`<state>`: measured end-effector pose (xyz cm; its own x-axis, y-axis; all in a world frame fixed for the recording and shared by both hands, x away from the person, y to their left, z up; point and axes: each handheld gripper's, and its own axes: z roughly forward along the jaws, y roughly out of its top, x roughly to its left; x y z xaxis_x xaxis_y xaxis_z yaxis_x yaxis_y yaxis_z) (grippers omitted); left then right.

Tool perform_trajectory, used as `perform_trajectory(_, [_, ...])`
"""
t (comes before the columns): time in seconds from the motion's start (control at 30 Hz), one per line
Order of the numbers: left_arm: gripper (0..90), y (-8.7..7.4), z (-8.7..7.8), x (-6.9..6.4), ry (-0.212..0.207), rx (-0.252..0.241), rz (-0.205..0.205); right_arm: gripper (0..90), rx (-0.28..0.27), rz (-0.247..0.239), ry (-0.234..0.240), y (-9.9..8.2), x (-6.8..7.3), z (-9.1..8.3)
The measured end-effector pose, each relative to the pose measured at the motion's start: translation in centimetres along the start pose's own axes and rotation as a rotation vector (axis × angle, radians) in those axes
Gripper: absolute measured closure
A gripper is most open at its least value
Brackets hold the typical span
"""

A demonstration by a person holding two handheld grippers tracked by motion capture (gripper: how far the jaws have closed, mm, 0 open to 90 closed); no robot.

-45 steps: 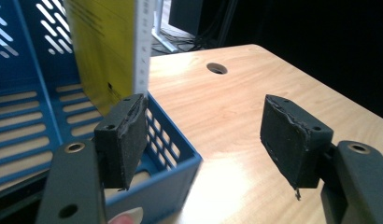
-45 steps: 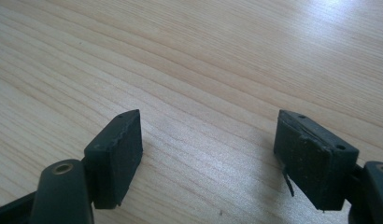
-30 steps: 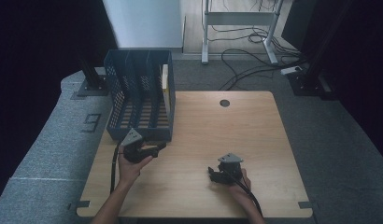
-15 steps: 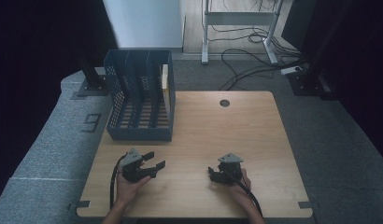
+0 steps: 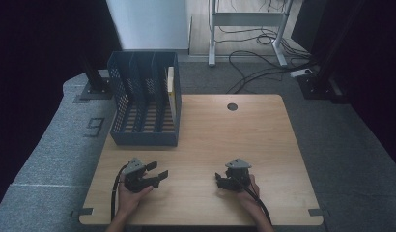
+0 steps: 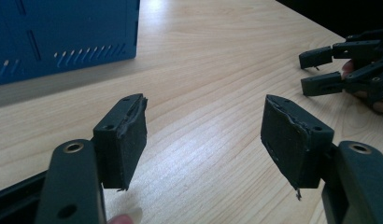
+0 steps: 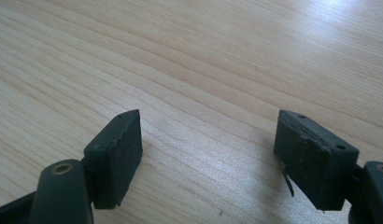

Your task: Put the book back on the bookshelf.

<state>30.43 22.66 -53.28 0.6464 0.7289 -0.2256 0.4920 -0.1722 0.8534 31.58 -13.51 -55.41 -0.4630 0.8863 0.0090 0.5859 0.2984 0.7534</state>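
Grey carpet surrounds a pale wooden table, with cables trailing on the floor beyond its far edge and a white panel standing behind. On the table's far left corner sits a dark blue perforated file rack, divided into upright slots; its rightmost slot holds something pale and flat standing on edge. A small round hole lies near the middle of the far edge.

Near the front edge, toward the left corner, the left gripper rests in the person's left hand, its jaws spread wide with nothing between them. From the left gripper view the two black pads stand well apart over bare wood, the rack's blue wall is at the upper left, and the other gripper lies off to the right.

Right of centre along the front edge, the right gripper sits in the right hand. Its pads are also wide apart, with bare wood grain between them.
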Motion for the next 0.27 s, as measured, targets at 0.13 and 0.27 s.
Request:
perform_trajectory(0.13, [31.7, -0.20, -0.02, 0.03, 0.004, 0.001, -0.001, 23.2, 0.000, -0.001, 0.000, 0.00, -0.01, 0.00])
perform_trajectory(0.27, [31.7, -0.32, -0.04, 0.09, 0.004, 0.006, -0.002, 23.1, 0.000, 0.000, 0.000, 0.00, 0.00, 0.00])
